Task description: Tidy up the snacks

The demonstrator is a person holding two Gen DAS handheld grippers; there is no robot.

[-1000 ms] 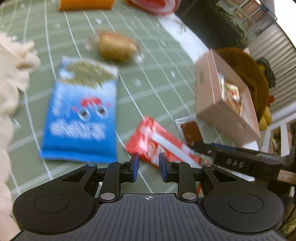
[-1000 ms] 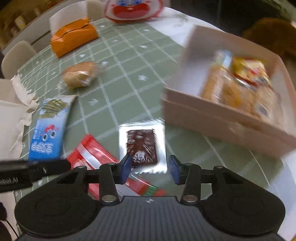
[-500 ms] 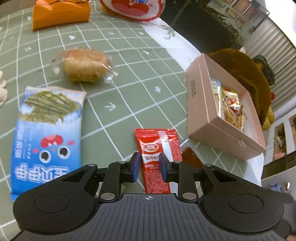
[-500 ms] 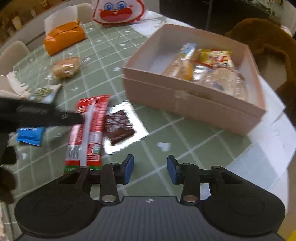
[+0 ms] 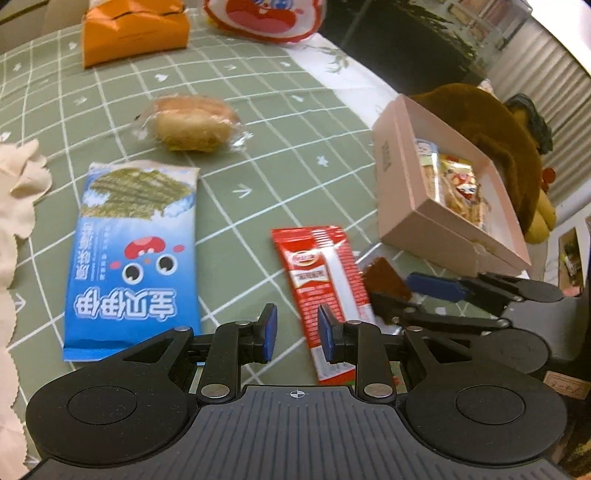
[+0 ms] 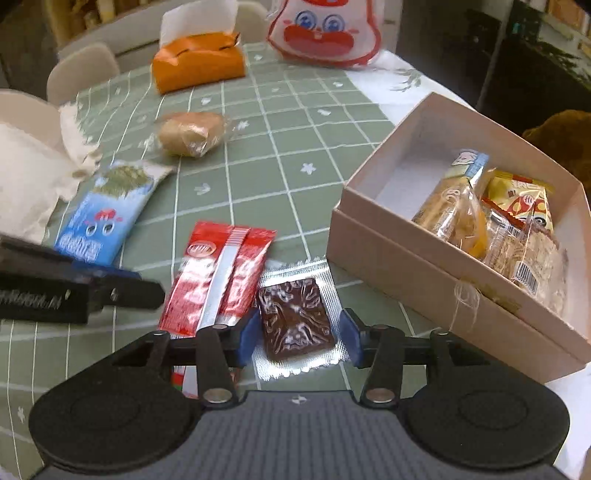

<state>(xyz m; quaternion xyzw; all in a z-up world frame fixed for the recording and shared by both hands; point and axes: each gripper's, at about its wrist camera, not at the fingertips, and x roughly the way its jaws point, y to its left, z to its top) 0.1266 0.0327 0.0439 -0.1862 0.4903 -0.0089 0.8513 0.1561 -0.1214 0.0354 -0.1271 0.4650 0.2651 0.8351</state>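
Observation:
A pink box (image 6: pixel 436 266) with several wrapped snacks stands at the right; it also shows in the left wrist view (image 5: pixel 436 221). On the green cloth lie a red packet (image 5: pixel 325 280), a brown snack in a clear wrapper (image 6: pixel 295 321), a blue seaweed packet (image 5: pixel 133 251) and a wrapped bun (image 5: pixel 192 125). My left gripper (image 5: pixel 293 334) is open, just left of the red packet's near end. My right gripper (image 6: pixel 301 338) is open, its fingers either side of the brown snack; it also shows in the left wrist view (image 5: pixel 417 291).
An orange tissue pack (image 6: pixel 199 62) and a red-and-white cartoon bag (image 6: pixel 325 33) sit at the far side. White cloth (image 6: pixel 29 177) lies at the left. A brown plush toy (image 5: pixel 491 136) sits behind the box. Chairs (image 6: pixel 81 70) stand beyond the table.
My right gripper has moved forward and left, so the brown snack now lies between its fingers. My left gripper has drawn back slightly and opened a little wider.

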